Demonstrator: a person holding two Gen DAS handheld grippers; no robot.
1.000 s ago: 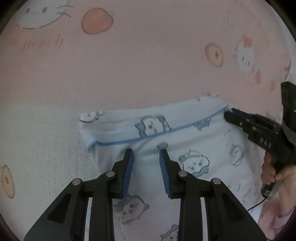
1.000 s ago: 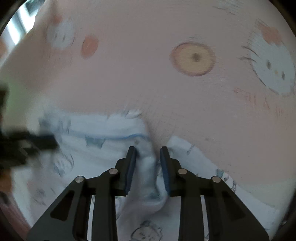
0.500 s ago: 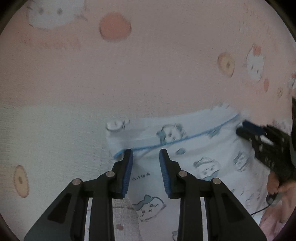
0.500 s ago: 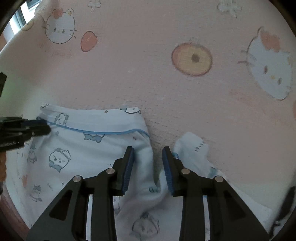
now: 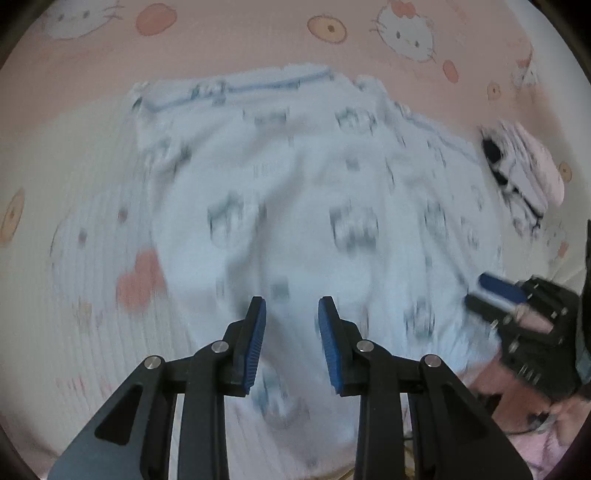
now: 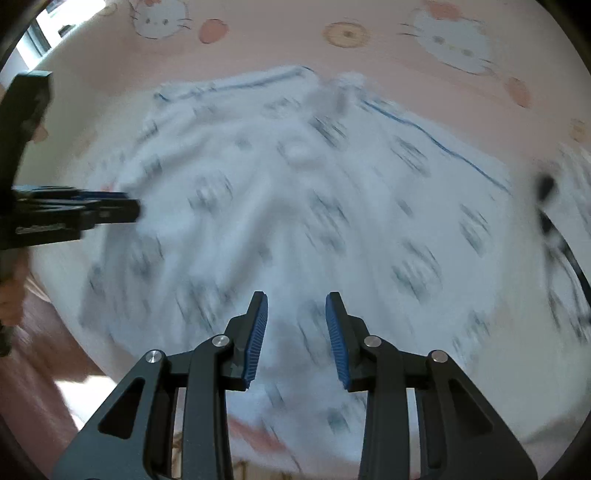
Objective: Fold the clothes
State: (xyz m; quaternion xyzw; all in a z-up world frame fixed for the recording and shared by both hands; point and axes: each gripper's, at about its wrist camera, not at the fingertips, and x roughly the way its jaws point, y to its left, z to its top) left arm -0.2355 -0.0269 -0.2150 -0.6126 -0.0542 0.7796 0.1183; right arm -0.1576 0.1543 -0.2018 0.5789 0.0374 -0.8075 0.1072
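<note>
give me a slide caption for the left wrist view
Left gripper open above a motion-blurred pale blue printed garment on a pink cartoon-cat sheet, with the right gripper at its edge.

Both views are softly and evenly lit, with no hard shadows or glare. Strong motion blur is seen across the pale blue garment [image 5: 295, 192], its prints smeared into streaks; the black gripper frames in the foreground are rendered sharp. Fisheye bending and dark vignetting are seen at the edges. A bright window patch [image 6: 44, 29] is seen in the right wrist view's upper-left corner.
</note>
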